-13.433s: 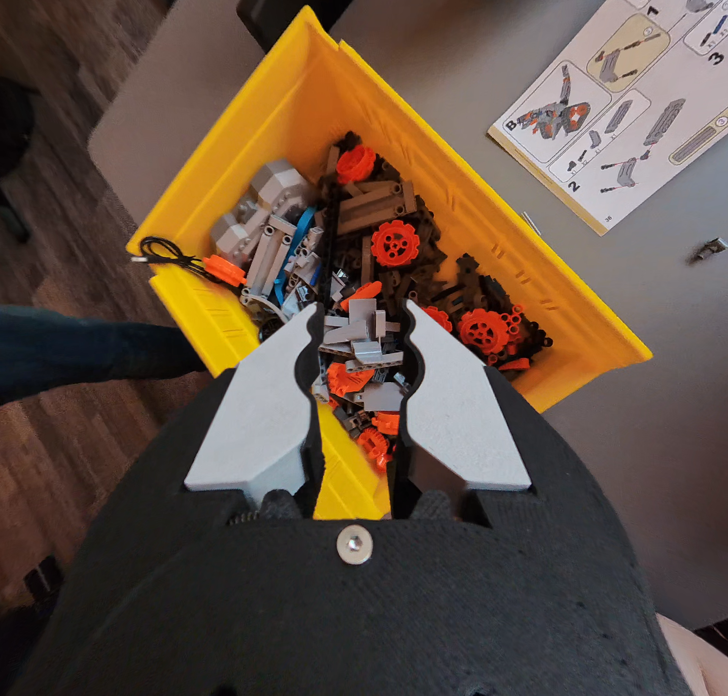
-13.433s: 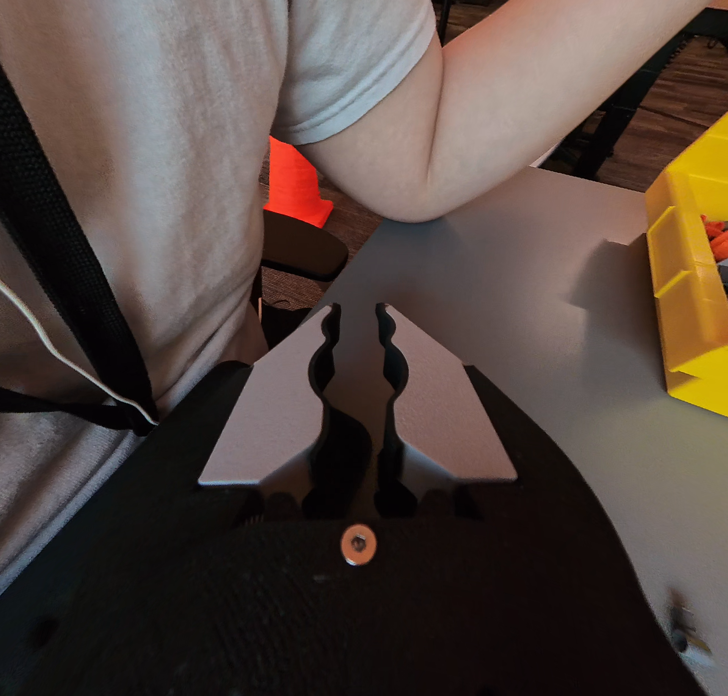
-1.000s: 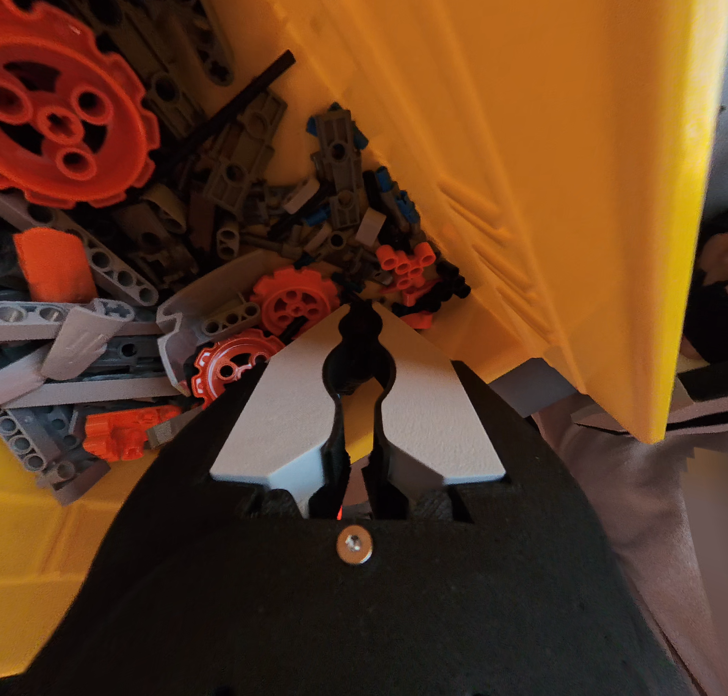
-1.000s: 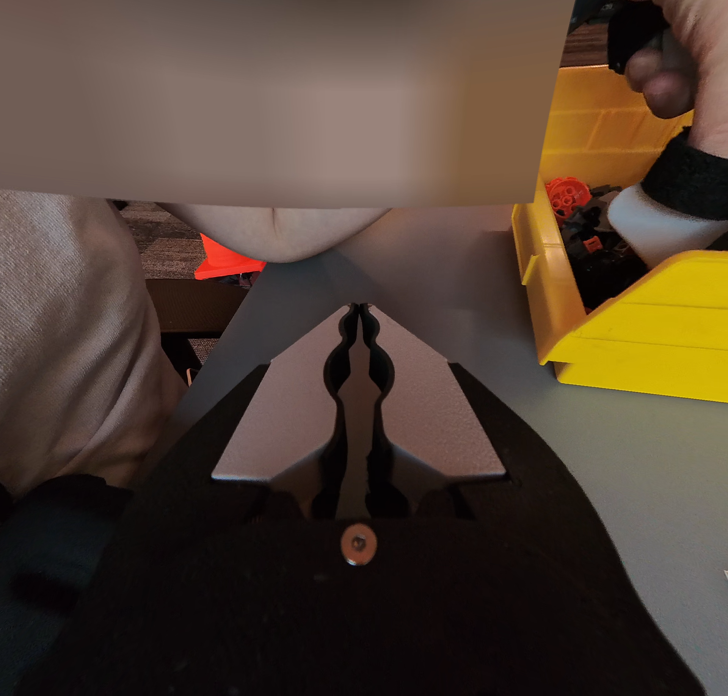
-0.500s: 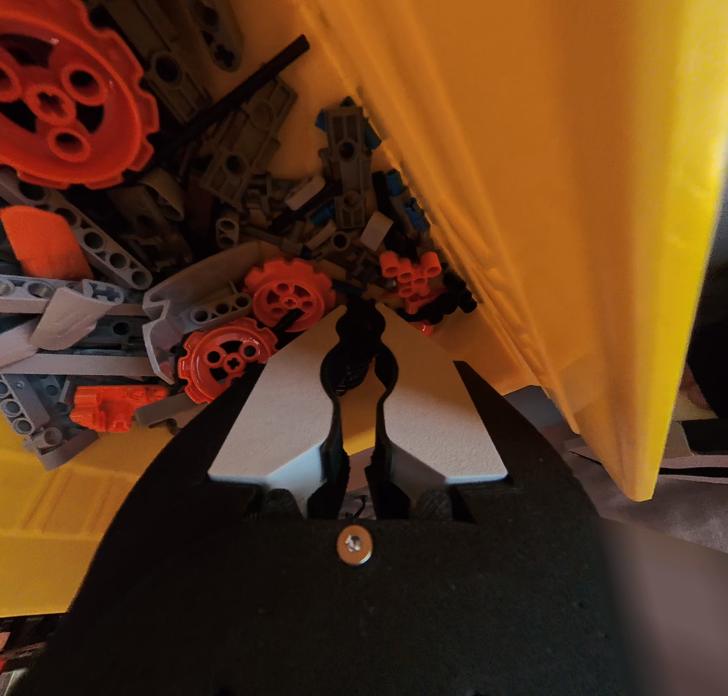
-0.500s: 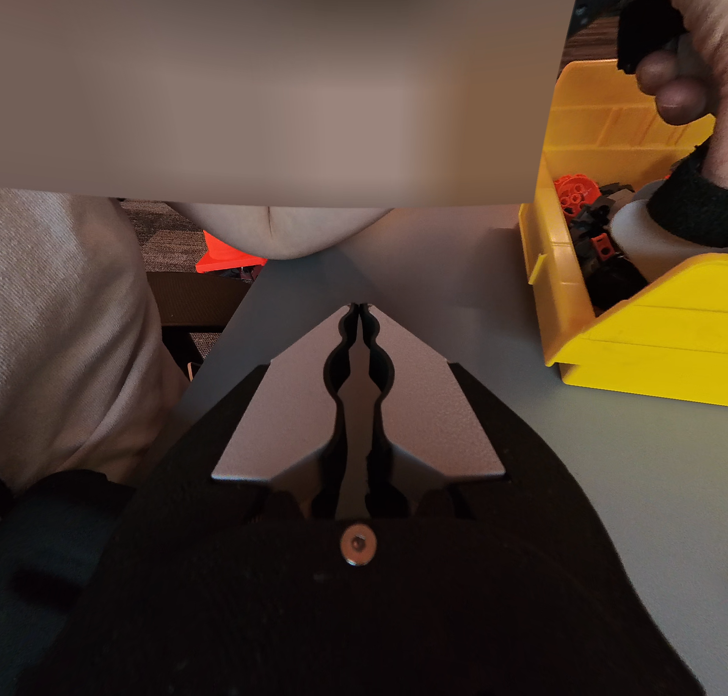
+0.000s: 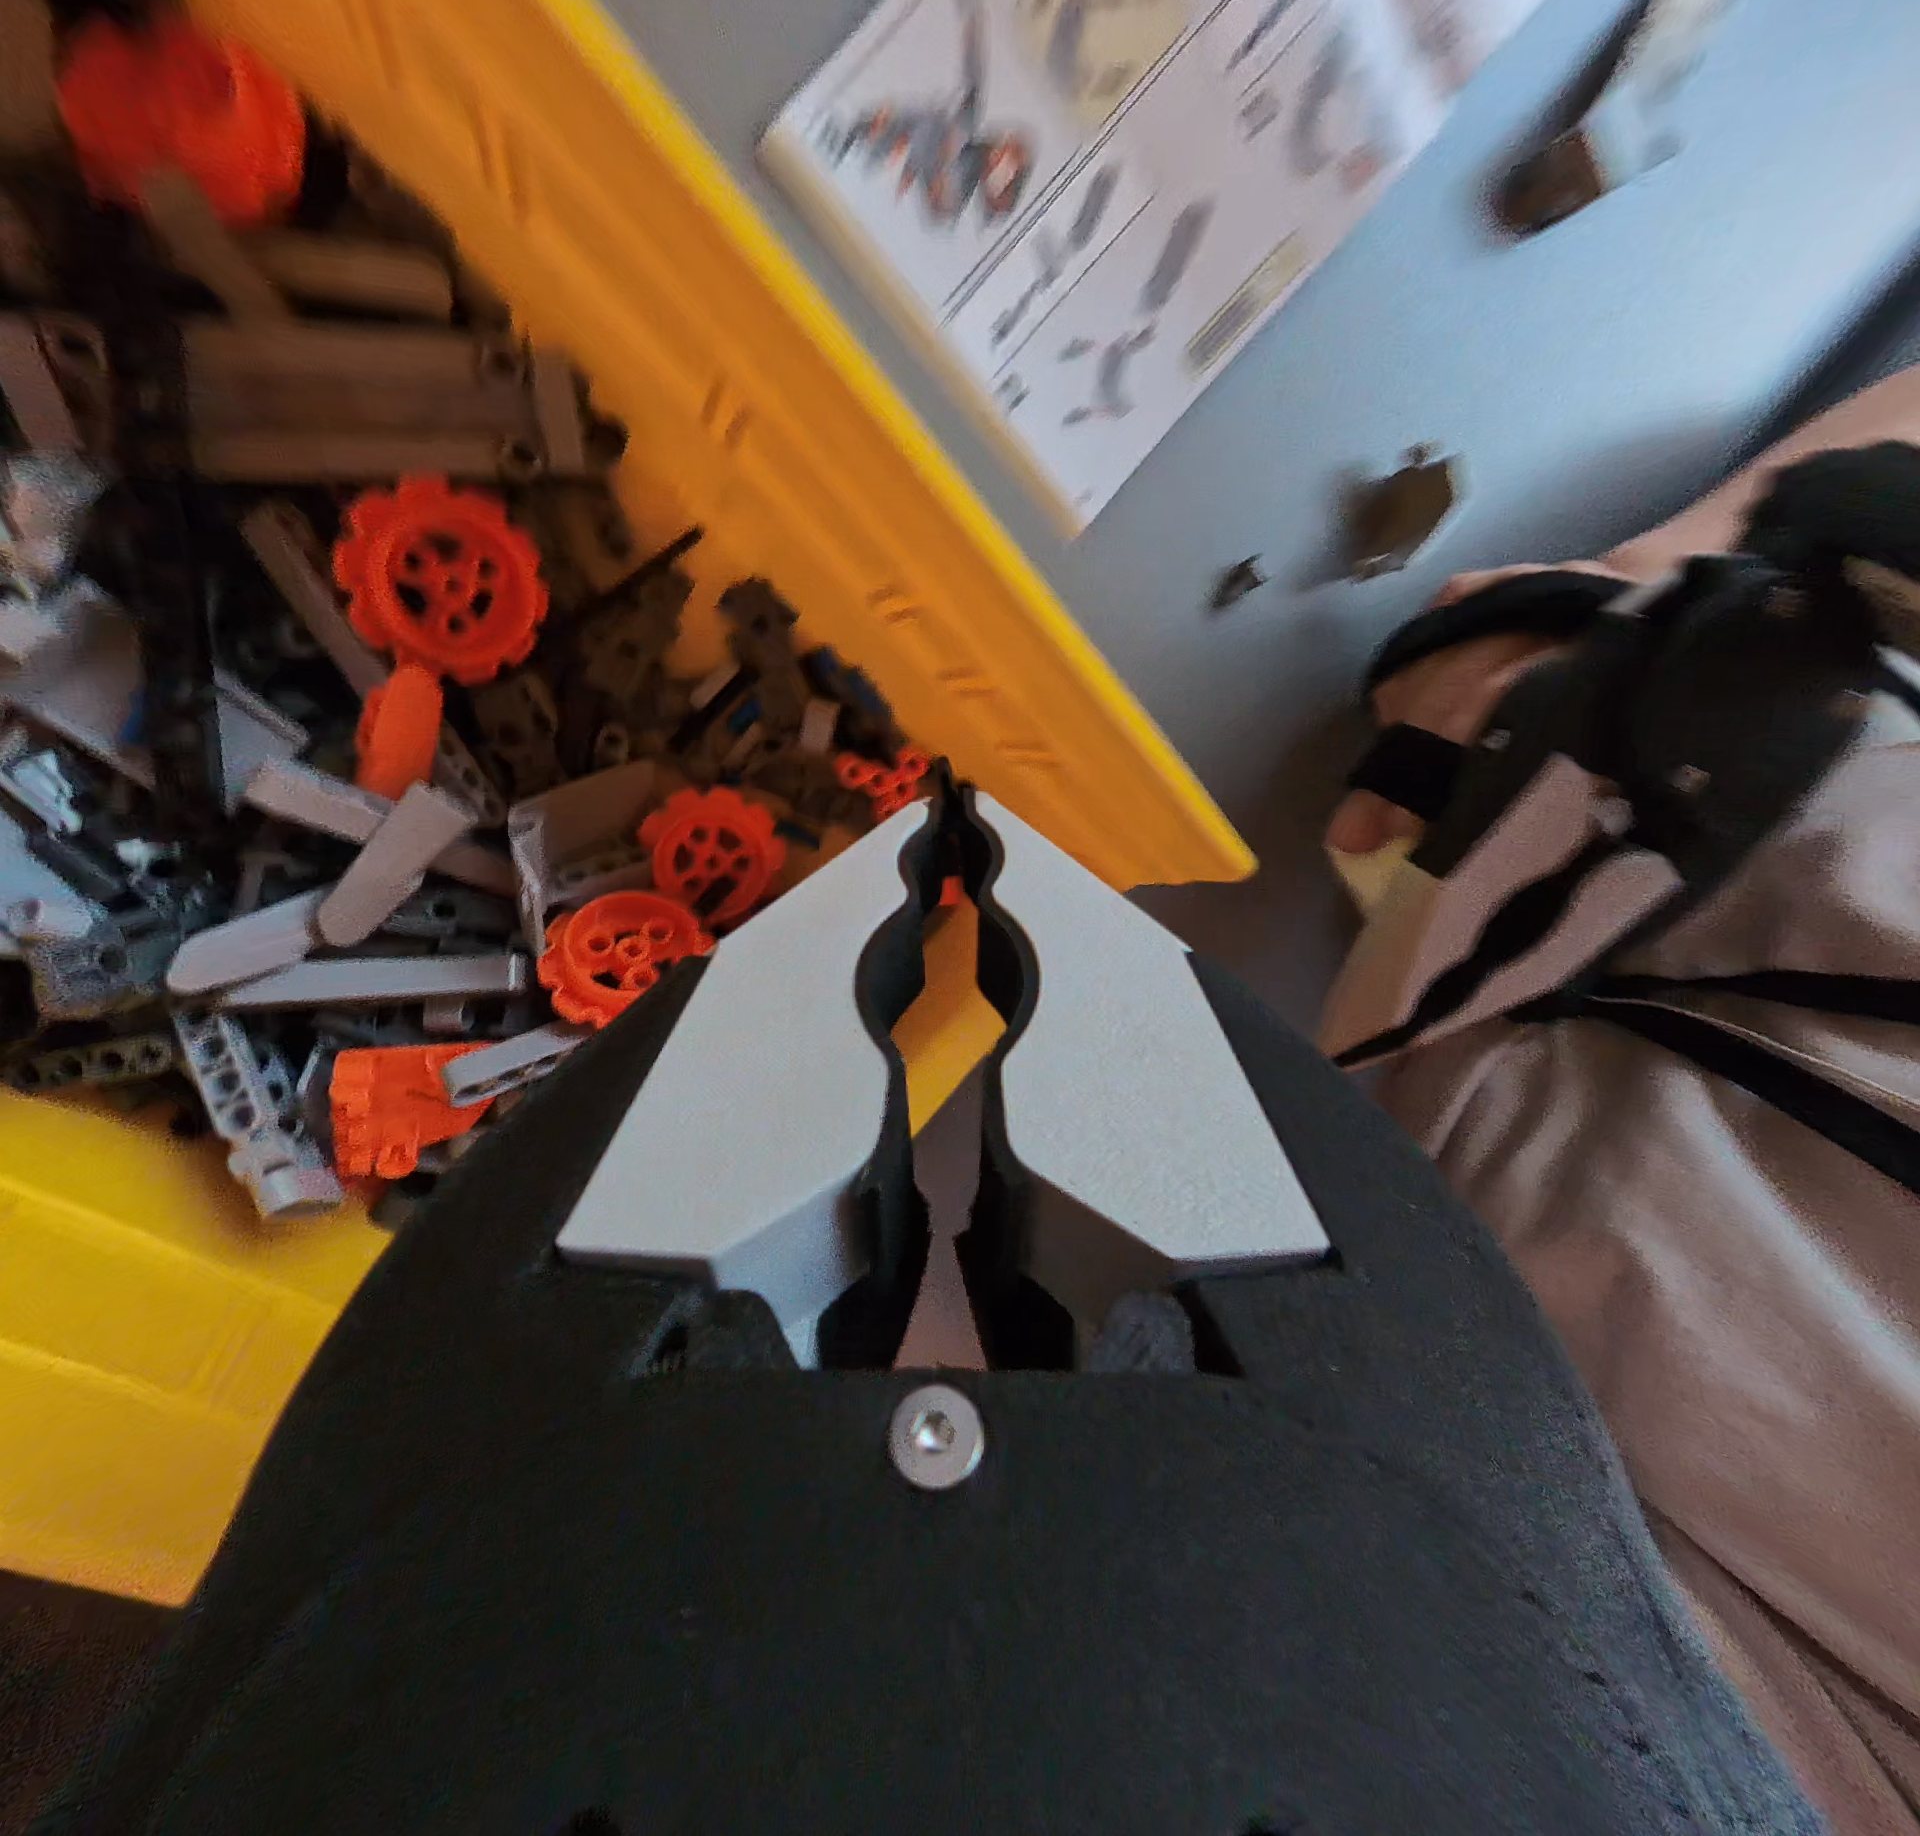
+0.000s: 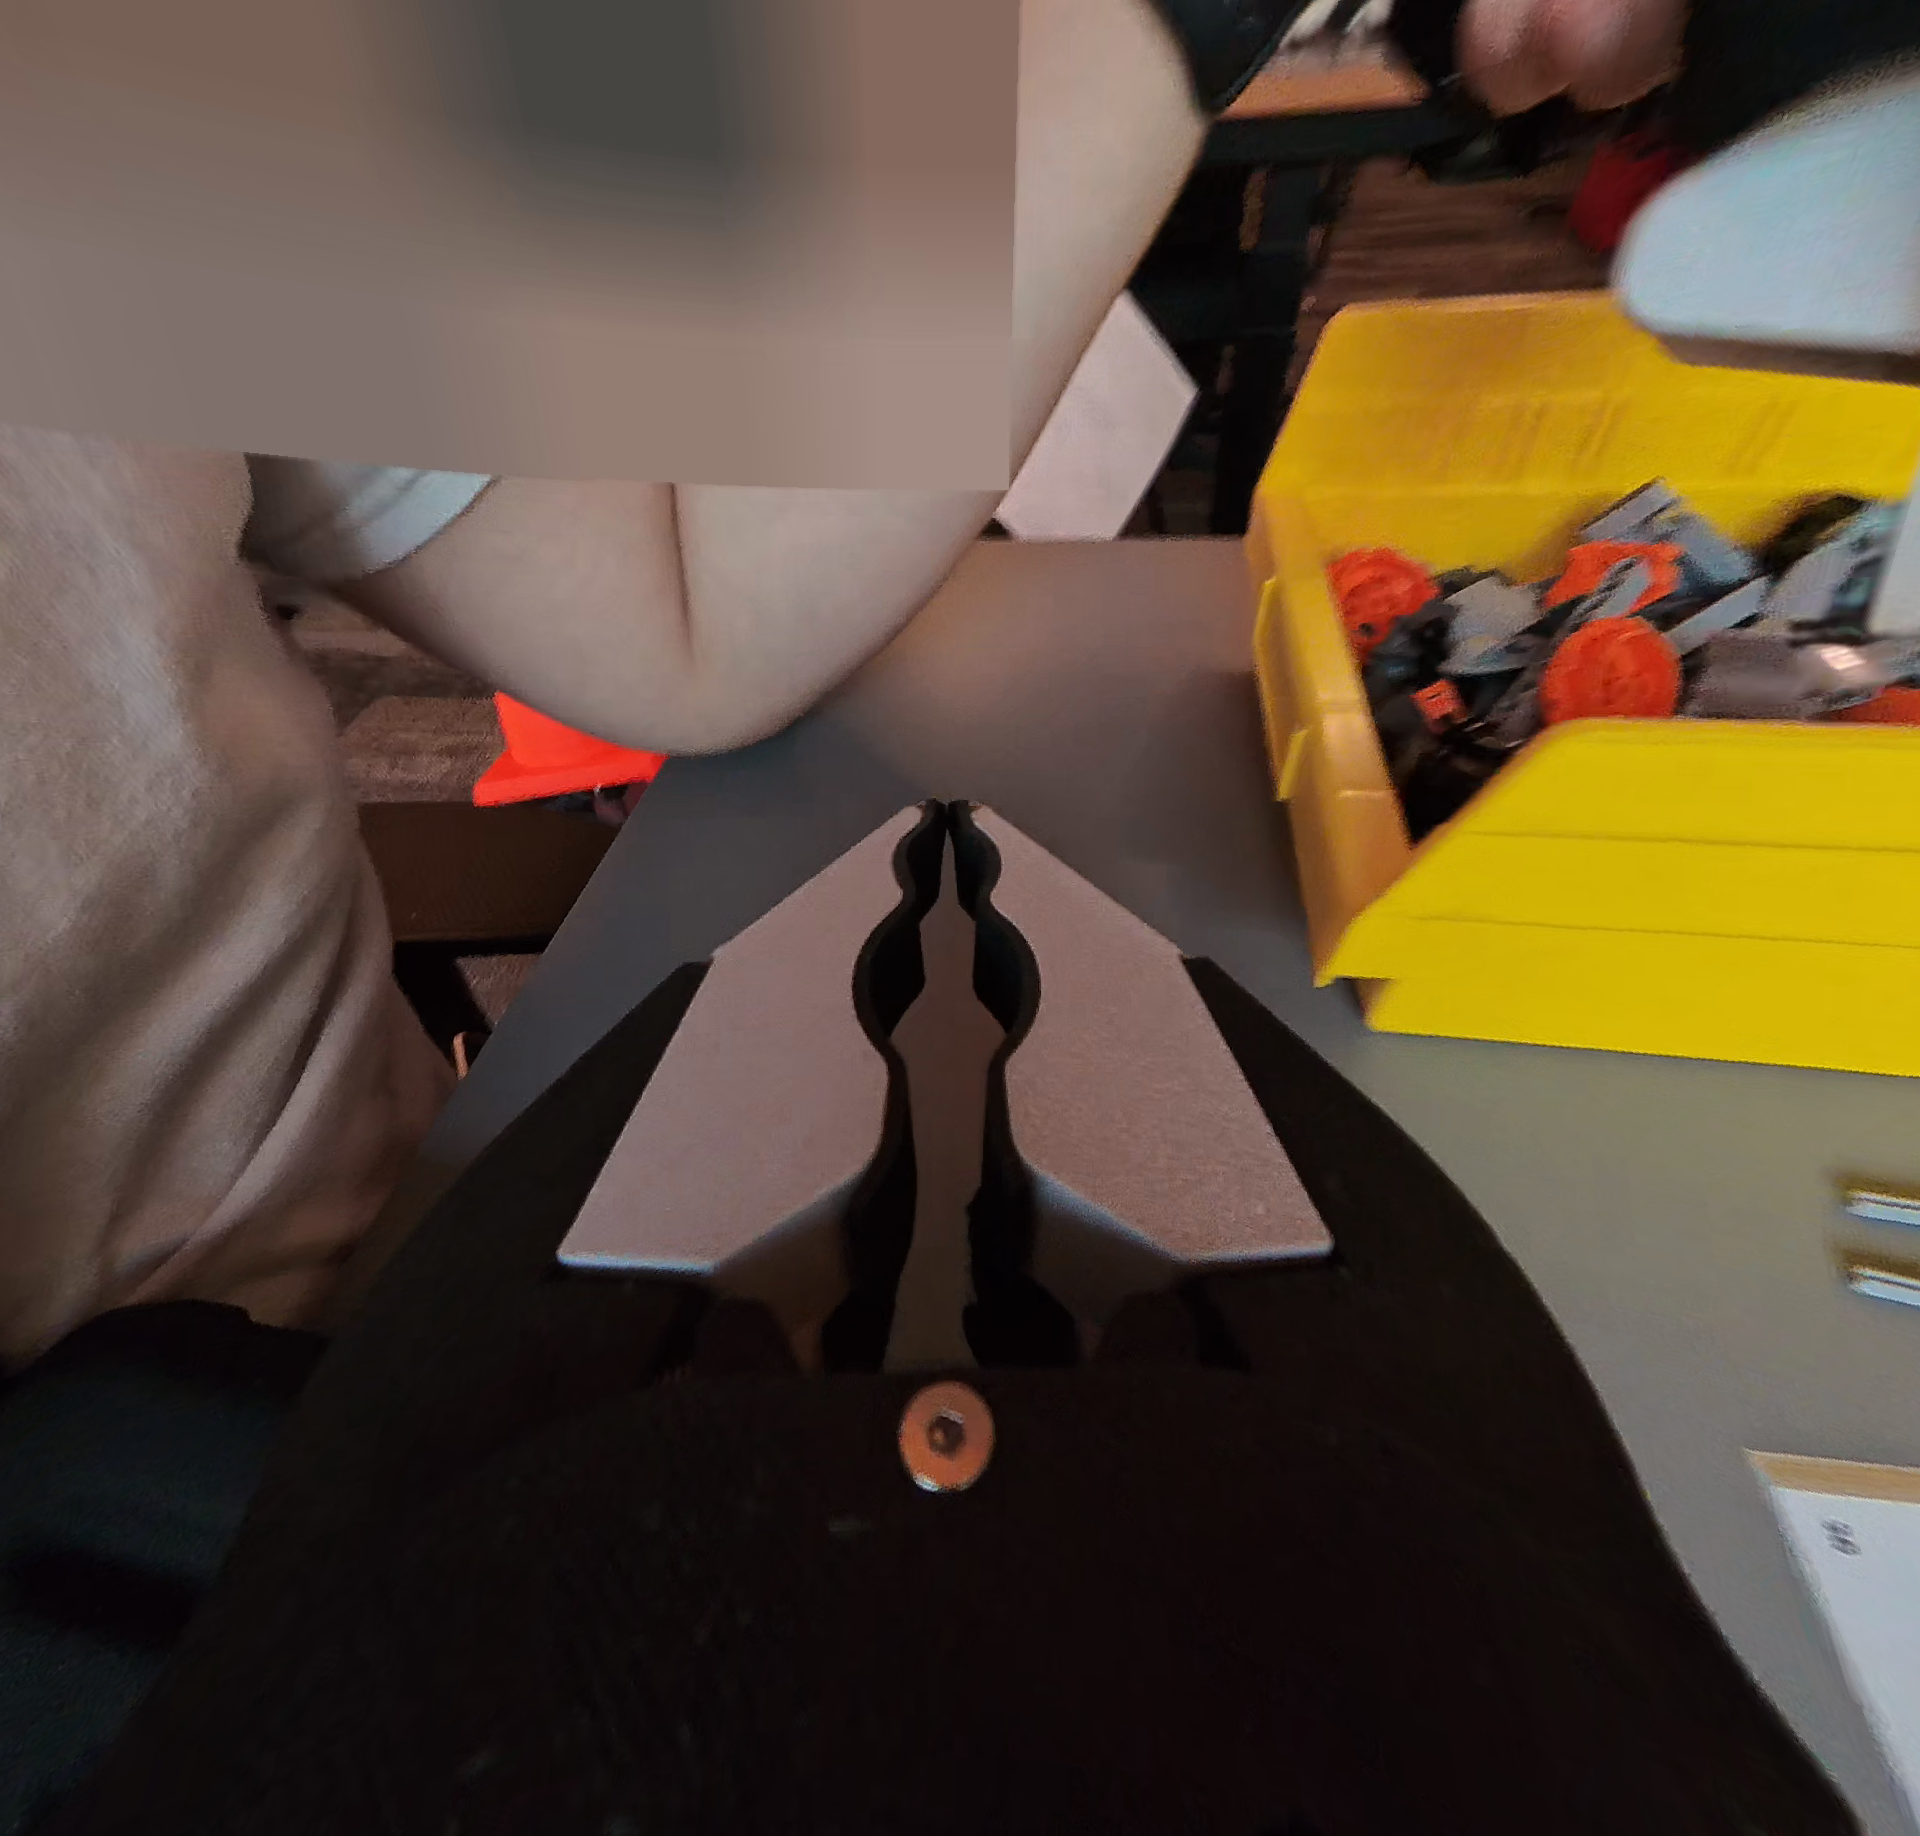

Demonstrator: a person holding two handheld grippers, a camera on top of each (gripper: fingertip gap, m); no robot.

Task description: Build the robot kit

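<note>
Only left hand-held gripper (image 7: 951, 810) pinches a small black piece (image 7: 943, 784) above yellow bin (image 7: 665, 311), right hand-held gripper (image 8: 948, 810) closed empty.

Left gripper (image 7: 951, 799): grey fingers closed on a small black piece, its kind unclear, at their tips, above the near corner of the yellow bin (image 7: 790, 436) of orange, grey and black building pieces (image 7: 436, 581); right gripper (image 8: 945, 810): fingers closed, empty, above the grey table (image 8: 1039, 664).

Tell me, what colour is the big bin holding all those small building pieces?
Bright yellow. The bin shows most sharply in the right wrist view.
</note>
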